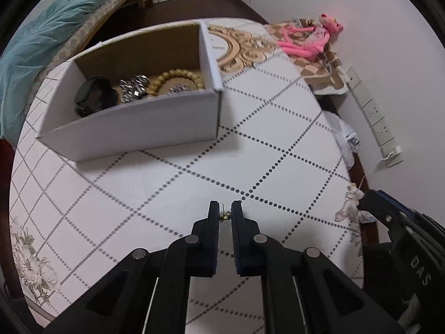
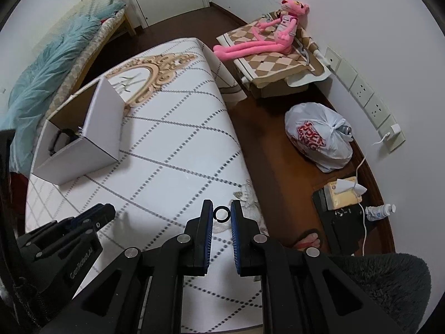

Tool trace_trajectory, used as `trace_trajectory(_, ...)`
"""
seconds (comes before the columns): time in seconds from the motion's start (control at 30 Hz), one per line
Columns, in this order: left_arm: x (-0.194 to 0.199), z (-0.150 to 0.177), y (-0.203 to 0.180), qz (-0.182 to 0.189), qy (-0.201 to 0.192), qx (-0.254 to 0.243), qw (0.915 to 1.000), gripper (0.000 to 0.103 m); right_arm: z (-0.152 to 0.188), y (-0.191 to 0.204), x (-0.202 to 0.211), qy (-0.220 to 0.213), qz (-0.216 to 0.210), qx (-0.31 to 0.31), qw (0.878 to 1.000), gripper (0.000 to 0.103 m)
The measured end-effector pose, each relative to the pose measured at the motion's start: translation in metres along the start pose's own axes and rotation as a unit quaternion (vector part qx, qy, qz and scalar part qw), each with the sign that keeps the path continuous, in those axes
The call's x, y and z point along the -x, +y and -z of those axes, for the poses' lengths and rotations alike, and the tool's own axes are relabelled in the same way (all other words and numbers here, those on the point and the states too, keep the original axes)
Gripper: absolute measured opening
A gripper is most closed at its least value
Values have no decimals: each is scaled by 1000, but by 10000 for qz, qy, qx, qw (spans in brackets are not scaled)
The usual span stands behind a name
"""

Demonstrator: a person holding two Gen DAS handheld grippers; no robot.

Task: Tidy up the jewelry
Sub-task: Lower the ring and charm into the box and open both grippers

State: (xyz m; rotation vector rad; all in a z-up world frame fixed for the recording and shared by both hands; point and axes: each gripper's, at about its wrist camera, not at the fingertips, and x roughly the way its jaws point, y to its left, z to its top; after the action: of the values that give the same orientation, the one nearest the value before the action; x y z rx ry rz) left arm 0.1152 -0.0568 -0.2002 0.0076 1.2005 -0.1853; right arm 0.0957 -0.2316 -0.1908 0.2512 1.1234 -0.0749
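A white cardboard box (image 1: pixel 133 128) stands open on the patterned table; it also shows in the right wrist view (image 2: pixel 83 150). Inside lie a black scrunchie-like piece (image 1: pixel 94 97), sparkly silver pieces (image 1: pixel 133 87) and a wooden bead bracelet (image 1: pixel 178 76). My left gripper (image 1: pixel 224 211) is shut on a small gold earring (image 1: pixel 224 216), held above the table in front of the box. My right gripper (image 2: pixel 221 212) is shut on a black ring (image 2: pixel 221 213) near the table's right edge. The left gripper also shows in the right wrist view (image 2: pixel 94 217).
The tablecloth (image 1: pixel 250 153) has a dotted diamond pattern. A pink plush toy (image 2: pixel 267 36) sits on a checked cloth by the wall. A white plastic bag (image 2: pixel 319 139), tissue box (image 2: pixel 342 194) and bottle (image 2: pixel 381 211) lie on the floor at right. A bed (image 2: pixel 50 83) stands at left.
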Motion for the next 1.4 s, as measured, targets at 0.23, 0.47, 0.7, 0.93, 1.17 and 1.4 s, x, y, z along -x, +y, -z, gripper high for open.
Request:
trace_trajectory(0.23,66,-17,52,215,-397,408,9981,6,-18,26,33,-226,-607,5,9979,13)
trace_trajectory(0.47,95,-60,101,403,-557,675,9953,6,-61,84,40,-159,-1447,284,9889,13)
trace_trajectory(0.7,68,-98,141,629,-168,948,9934,6,-104,142,0,413,-1778,677,9809,13)
trace_trajectory(0.93,53,-112,160,640,186,1182,9908,8,-125,173,-46,1330,-1964,878,9675,14)
trace_trajectory(1.17,60,-115,176,147,7,1357,9906,81,-126,179,-69,1814,-2132,687,9576,20)
trace_trajectory(1.4,60,-107,188,-202,-22,1494,9886,91,-131,176,-62,1638,-2042,648,9630,27)
